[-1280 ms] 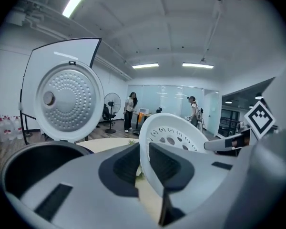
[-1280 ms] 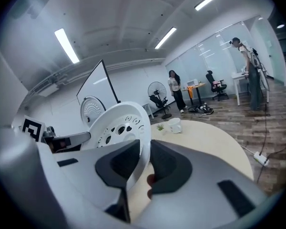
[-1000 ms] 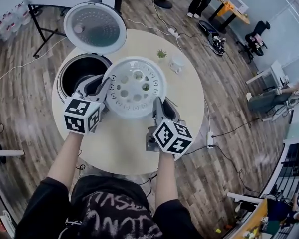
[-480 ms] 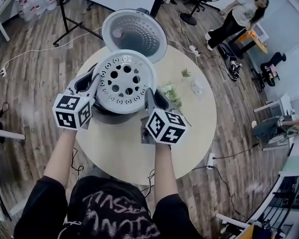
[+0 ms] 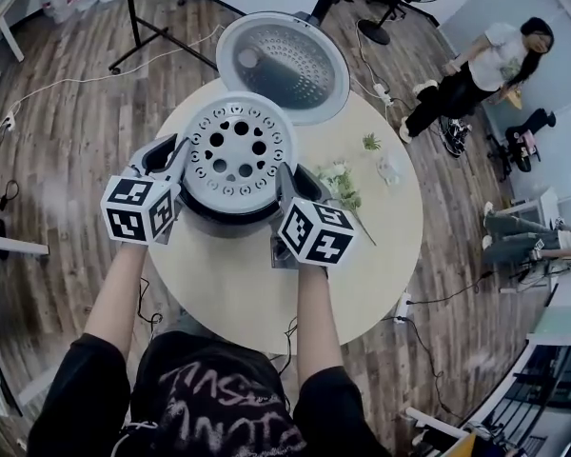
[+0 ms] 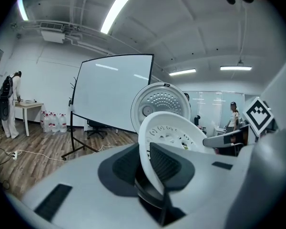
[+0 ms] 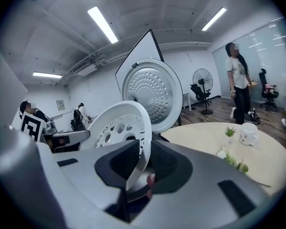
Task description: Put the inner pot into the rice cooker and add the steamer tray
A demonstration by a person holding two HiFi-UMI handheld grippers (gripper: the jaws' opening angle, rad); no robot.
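Observation:
A white perforated steamer tray (image 5: pixel 236 153) hangs level over the open rice cooker, whose dark rim (image 5: pixel 230 223) shows below it. My left gripper (image 5: pixel 178 156) is shut on the tray's left rim and my right gripper (image 5: pixel 284 183) on its right rim. In the left gripper view the tray's edge (image 6: pixel 168 130) sits between the dark pads of the left gripper (image 6: pixel 145 162). The right gripper view shows the same, with the tray (image 7: pixel 118 125) pinched by the right gripper (image 7: pixel 142 162). The cooker's lid (image 5: pixel 284 63) stands open behind. The tray hides the cooker's inside.
The round beige table (image 5: pixel 362 274) carries a spray of flowers (image 5: pixel 341 181), a small plant (image 5: pixel 371 142) and a cup (image 5: pixel 390 168) right of the cooker. A person (image 5: pixel 476 69) stands at the far right. A whiteboard stand (image 5: pixel 143 27) is behind the table.
Both grippers have carried the tray leftward from over the table's middle to above the cooker. The head view has shifted along with them.

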